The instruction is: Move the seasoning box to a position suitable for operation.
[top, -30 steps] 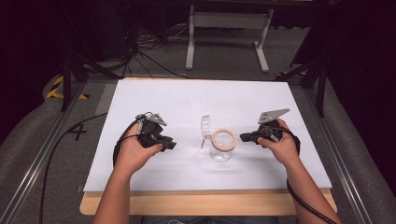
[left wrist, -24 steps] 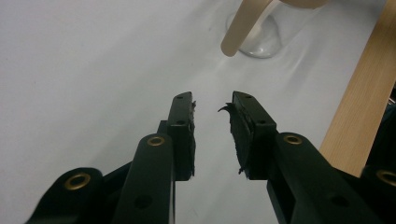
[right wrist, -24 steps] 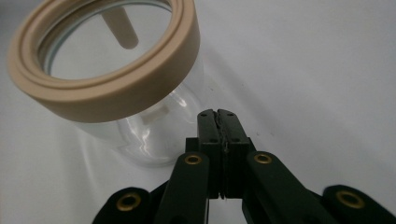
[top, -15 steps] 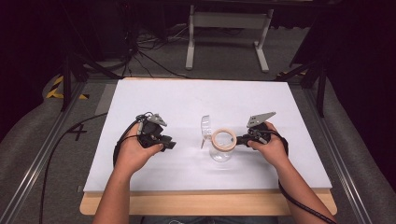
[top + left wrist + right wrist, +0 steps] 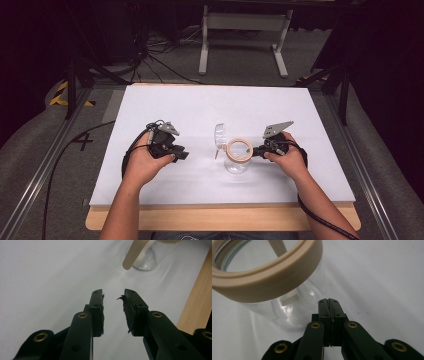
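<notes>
A clear glass jar (image 5: 236,162) with a beige ring (image 5: 239,149) around its mouth stands in the middle of the white board (image 5: 210,107). Its clear lid (image 5: 219,136) is swung open to the left. My right gripper (image 5: 254,150) is shut with nothing between its pads, and its tips are close to the jar's right wall, just under the ring. In the right gripper view its tips (image 5: 328,301) sit close to the glass (image 5: 294,307) below the beige ring (image 5: 269,282). My left gripper (image 5: 182,156) rests left of the jar, open and empty (image 5: 113,293).
The left gripper view has the jar's base (image 5: 145,261) and a beige strap (image 5: 132,253) ahead of the jaws. The wooden table edge (image 5: 197,302) runs along its right side. Dark floor, cables and a stand (image 5: 245,30) lie beyond the board.
My right gripper has come down and moved left, closer to the jar. The left hand and the jar have stayed where they were.
</notes>
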{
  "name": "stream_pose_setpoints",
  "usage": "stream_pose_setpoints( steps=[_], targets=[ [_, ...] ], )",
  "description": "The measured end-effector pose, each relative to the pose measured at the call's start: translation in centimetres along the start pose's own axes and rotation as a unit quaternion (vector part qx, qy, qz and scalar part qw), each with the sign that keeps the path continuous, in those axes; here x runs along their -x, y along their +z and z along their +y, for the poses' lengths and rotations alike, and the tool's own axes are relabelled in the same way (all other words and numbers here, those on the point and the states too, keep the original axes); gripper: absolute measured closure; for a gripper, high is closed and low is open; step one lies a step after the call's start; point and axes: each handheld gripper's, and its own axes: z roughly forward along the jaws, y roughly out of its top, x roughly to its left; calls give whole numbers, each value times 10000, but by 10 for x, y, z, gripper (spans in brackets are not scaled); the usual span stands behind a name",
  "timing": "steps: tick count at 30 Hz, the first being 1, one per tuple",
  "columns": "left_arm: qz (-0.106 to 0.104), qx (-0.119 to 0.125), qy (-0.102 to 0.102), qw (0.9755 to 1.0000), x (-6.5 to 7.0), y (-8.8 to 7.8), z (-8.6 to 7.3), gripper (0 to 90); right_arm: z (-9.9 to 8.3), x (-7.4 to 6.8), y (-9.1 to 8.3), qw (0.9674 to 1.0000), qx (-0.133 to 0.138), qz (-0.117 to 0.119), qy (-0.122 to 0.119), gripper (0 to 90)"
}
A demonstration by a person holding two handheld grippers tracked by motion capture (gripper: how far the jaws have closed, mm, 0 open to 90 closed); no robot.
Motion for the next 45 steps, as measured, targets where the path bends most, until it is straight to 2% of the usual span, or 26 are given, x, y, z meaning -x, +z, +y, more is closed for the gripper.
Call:
stream_pose_setpoints(
  steps=[6, 16, 21, 25, 30, 39, 45],
  targets=[
    [-31, -40, 94, 9999, 0, 3, 4, 683, -2, -6, -2, 10000, -75, 40, -33, 899],
    [-128, -9, 125, 9998, -1, 9, 13, 678, -6, -19, -6, 9997, -156, 170, -74, 899],
    [-182, -29, 162, 9997, -2, 13, 16, 688, -6, -30, -7, 9990, -236, 379, -61, 899],
    [-221, -14, 176, 9996, -2, 14, 17, 689, -4, -36, -6, 9986, -280, 421, -133, 898],
    [-218, 13, 168, 9996, -3, 13, 18, 690, -1, -46, -2, 9971, -369, 622, -234, 898],
    [-212, 63, 112, 9997, -6, 11, 16, 701, 3, -57, 4, 9952, -460, 769, -383, 899],
    [-157, 35, -129, 9998, -11, 10, 13, 717, 6, -63, 10, 9938, -541, 839, -484, 899]
  ],
)
